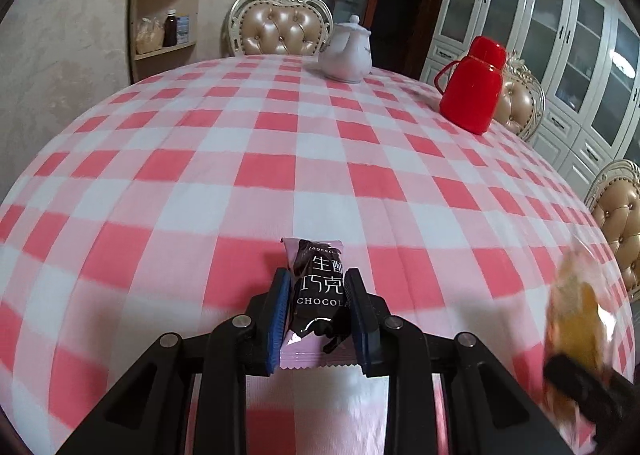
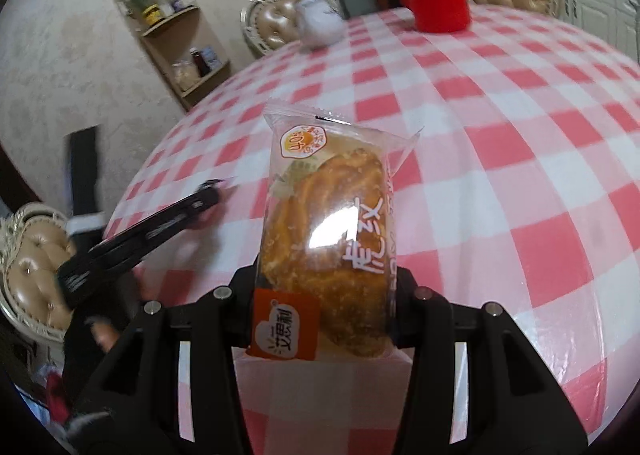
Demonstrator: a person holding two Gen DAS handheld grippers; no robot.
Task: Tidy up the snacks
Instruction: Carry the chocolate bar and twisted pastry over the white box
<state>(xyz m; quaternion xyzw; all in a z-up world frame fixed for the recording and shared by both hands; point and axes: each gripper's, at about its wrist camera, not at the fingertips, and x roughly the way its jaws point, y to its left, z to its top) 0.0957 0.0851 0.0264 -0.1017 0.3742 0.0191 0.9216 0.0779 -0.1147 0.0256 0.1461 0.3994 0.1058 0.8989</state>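
The left gripper (image 1: 318,319) tilts downward over the near edge of the tabletop (image 1: 240,143), its blue pads (image 1: 280,315) pinched narrowly on a dark chocolate bar packet (image 1: 318,295) held lengthwise above the checked cloth. The right gripper (image 2: 324,295) slopes downward too, its jaws moderately apart and clamped on a clear-wrapped pastry (image 2: 332,239) standing tall between them. A red flask (image 1: 474,85) and a white teapot (image 1: 348,55) stand near the far edge.
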